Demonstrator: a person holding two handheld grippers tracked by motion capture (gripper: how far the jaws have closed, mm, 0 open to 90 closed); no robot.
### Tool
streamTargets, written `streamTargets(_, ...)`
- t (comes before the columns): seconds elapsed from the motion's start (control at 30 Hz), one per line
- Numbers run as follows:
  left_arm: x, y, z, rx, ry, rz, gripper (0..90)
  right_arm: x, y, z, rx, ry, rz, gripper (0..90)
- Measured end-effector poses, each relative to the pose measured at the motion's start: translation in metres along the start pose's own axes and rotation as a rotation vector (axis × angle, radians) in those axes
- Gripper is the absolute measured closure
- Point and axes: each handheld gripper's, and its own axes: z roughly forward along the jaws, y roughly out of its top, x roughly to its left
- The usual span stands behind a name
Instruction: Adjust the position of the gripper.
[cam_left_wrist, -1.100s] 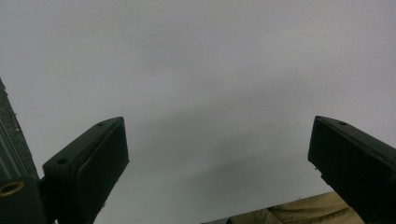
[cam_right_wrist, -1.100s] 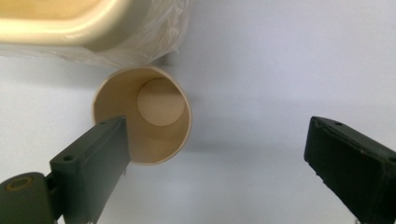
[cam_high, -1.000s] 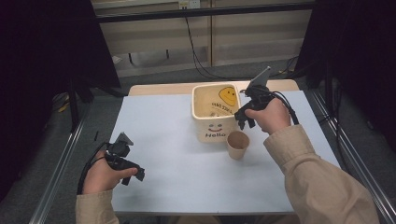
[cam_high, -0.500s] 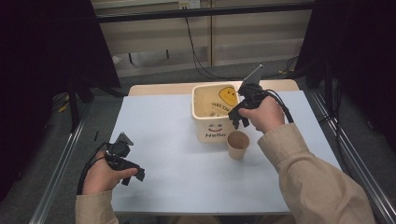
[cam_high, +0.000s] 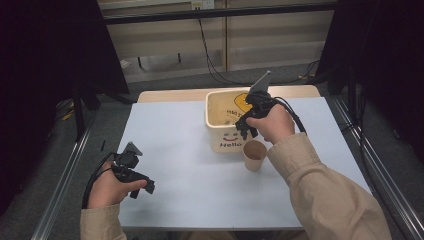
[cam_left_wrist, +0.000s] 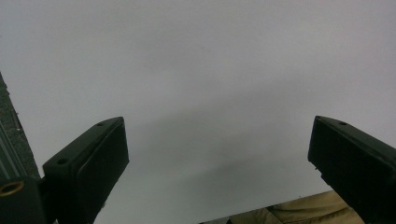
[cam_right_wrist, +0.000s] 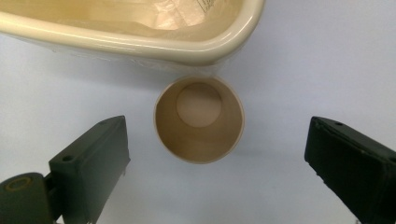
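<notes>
Brown paper, formed into a small open cup (cam_high: 254, 154), is seen standing upright on the pale blue tabletop (cam_high: 185, 150), just in front of the cream plastic bin (cam_high: 223, 120) printed with a smiley face and the word "Hello". In the right gripper view the cup (cam_right_wrist: 199, 119) is looked into from above; its mouth is empty and its rim lies just beside the bin's rounded lip (cam_right_wrist: 140, 44), though contact between the two cannot be told. The right claw (cam_high: 243, 131) is held released above the cup, its black jaws spread wide to either side of it with nothing between them touched. Compared with the frame one second earlier, the right hand (cam_high: 272, 122) is found lowered and drawn back from over the bin toward the cup, while the cup itself is unmoved. A clear plastic liner with printed text (cam_right_wrist: 187, 11) is seen inside the bin.

The left claw (cam_high: 145, 186) is held low over the near left part of the tabletop, well apart from the cup and bin. Its jaws are likewise released, and bare tabletop (cam_left_wrist: 201, 70) is seen between them in the left gripper view. The left hand (cam_high: 107, 187) is unchanged in place from the earlier frames. A beige sleeve (cam_high: 330, 200) is seen at the lower right.
</notes>
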Motion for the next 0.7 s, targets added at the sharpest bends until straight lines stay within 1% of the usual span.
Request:
streamTargets(0.07, 0.0, 0.0, 0.0, 0.003, -0.004, 0.0, 4.9, 0.001, 0.0, -0.002, -0.001, 0.0, 0.008, 6.4)
streamTargets(0.27, -0.002, 0.0, 0.0, 0.005, -0.01, -0.005, 4.9, 0.001, 0.003, -0.012, -0.011, -0.009, -0.002, 6.6)
streamTargets(0.37, -0.002, 0.0, 0.0, 0.006, -0.008, -0.003, 4.9, 0.001, 0.004, -0.018, -0.019, -0.01, 0.001, 6.5)
streamTargets(0.43, -0.001, 0.0, 0.0, 0.007, -0.005, -0.002, 4.9, 0.003, 0.006, -0.022, -0.014, -0.004, 0.007, 6.5)
streamTargets(0.53, 0.0, 0.0, 0.0, 0.009, -0.004, 0.003, 4.9, 0.005, 0.006, -0.024, -0.017, -0.002, -0.005, 6.5)
streamTargets(0.63, -0.001, 0.0, 0.0, 0.005, -0.007, -0.001, 4.9, 0.007, 0.007, -0.024, -0.017, 0.002, -0.007, 6.4)
streamTargets(0.67, 0.0, 0.0, -0.001, 0.007, -0.008, 0.004, 4.9, 0.007, 0.007, -0.024, -0.015, 0.002, -0.009, 6.4)
streamTargets(0.7, 0.0, 0.0, -0.001, 0.006, -0.01, -0.003, 4.9, 0.008, 0.007, -0.024, -0.012, -0.004, -0.01, 6.3)
